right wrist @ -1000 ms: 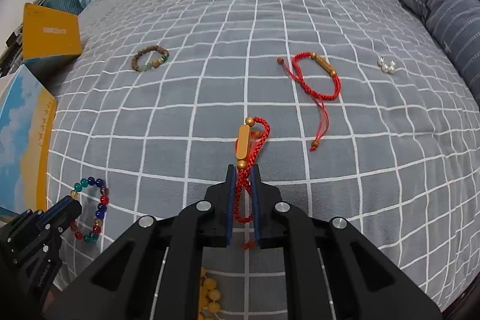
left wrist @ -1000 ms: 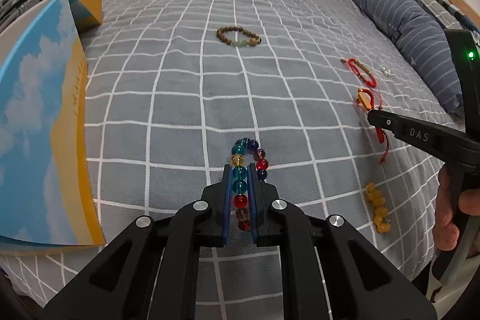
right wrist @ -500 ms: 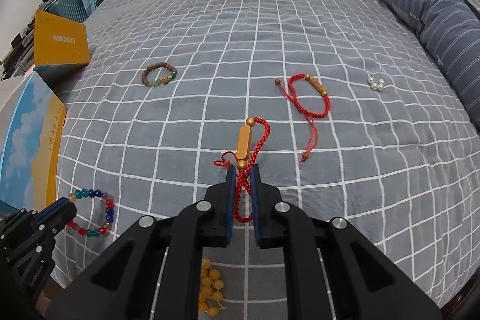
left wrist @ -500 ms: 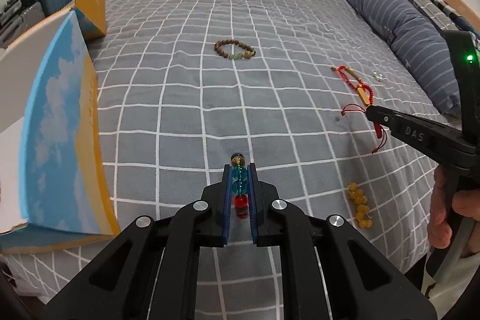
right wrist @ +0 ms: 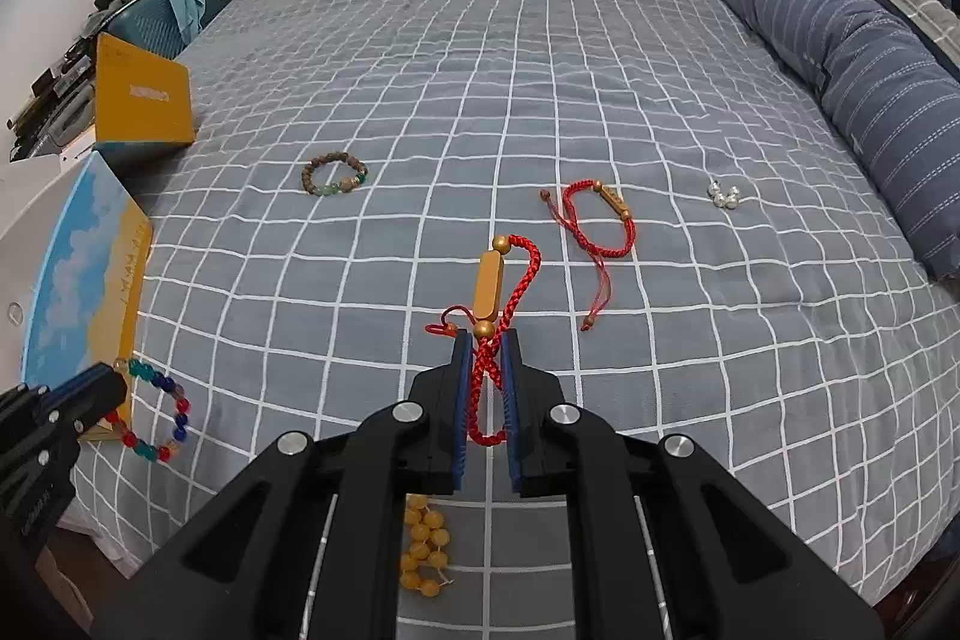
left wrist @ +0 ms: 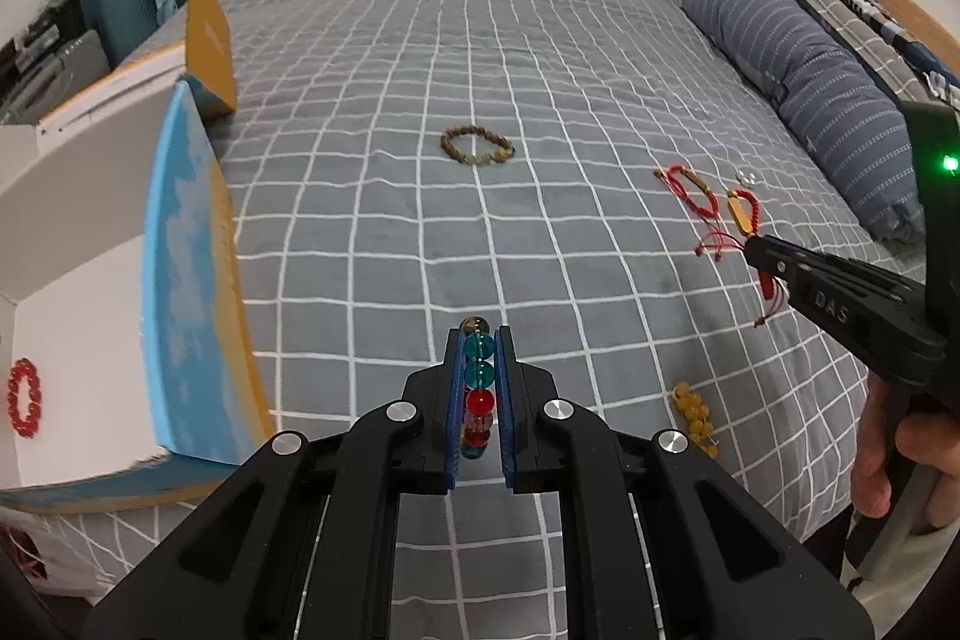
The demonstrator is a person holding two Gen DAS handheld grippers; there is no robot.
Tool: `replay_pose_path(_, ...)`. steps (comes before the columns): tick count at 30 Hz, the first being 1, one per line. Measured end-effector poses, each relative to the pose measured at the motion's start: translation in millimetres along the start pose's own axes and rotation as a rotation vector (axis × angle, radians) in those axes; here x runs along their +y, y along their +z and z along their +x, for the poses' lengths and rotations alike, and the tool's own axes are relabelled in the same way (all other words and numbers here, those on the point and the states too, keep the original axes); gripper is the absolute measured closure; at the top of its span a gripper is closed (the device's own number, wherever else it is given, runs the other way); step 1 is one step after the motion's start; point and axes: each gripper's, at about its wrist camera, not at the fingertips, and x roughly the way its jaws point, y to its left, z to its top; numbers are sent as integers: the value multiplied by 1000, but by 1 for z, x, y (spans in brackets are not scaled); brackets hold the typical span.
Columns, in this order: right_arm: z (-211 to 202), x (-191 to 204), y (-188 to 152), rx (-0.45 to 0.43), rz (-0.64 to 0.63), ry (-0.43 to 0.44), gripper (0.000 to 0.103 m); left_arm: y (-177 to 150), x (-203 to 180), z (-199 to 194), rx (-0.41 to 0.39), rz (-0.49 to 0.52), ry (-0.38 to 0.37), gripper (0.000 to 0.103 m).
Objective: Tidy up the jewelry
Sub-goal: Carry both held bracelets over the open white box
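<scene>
The left gripper (left wrist: 478, 370) is clamping the multicolored bead bracelet (left wrist: 477, 388). The right gripper (right wrist: 485, 388) is pinching the red cord bracelet (right wrist: 501, 298), whose thin braid risks slipping free.

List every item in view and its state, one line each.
Left claw: shut on multicolored bead bracelet, lifted.
Right claw: shut on red cord bracelet, lifted.
Brown bead bracelet: flat on bedspread.
Second red cord bracelet: flat, cords trailing.
Yellow beads: loose on bedspread.
Silver pieces: loose.
Box: open, red bracelet inside.
</scene>
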Motion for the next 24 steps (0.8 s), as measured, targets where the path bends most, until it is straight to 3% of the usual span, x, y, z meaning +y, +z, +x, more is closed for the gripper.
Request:
replay_pose_path(10, -19, 8, 5, -6, 3, -10, 94, 19, 12, -18, -31, -24, 60, 94)
replay_pose_path(24, -47, 34, 23, -63, -34, 32, 94, 43, 21, -53, -81, -50, 41, 94)
